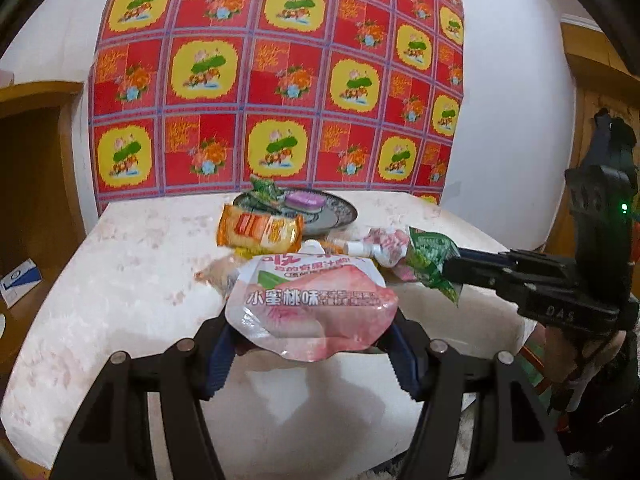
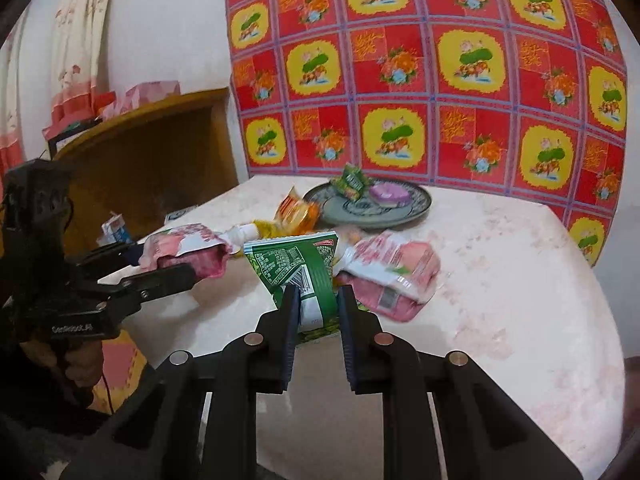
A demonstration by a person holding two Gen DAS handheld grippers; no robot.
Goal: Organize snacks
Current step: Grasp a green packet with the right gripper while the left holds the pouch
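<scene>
A pink peach jelly pouch (image 1: 316, 308) hangs just above the pale table (image 1: 132, 264), and my left gripper (image 1: 312, 332) is shut on its sides. My right gripper (image 2: 319, 304) is shut on a green snack packet (image 2: 298, 264), which shows at the right of the left wrist view (image 1: 430, 264). A second pink pouch (image 2: 394, 274) lies on the table beside it. An orange packet (image 1: 260, 232) rests against a grey plate (image 2: 416, 208). On that plate sit a small green packet (image 2: 352, 182) and a purple wrapped snack (image 2: 388, 194).
A red and yellow patterned cloth (image 2: 420, 80) hangs on the wall behind the table. A wooden cabinet (image 2: 160, 152) stands at the left, with a small blue and white carton (image 2: 116, 232) near it. The table's near edge curves close under both grippers.
</scene>
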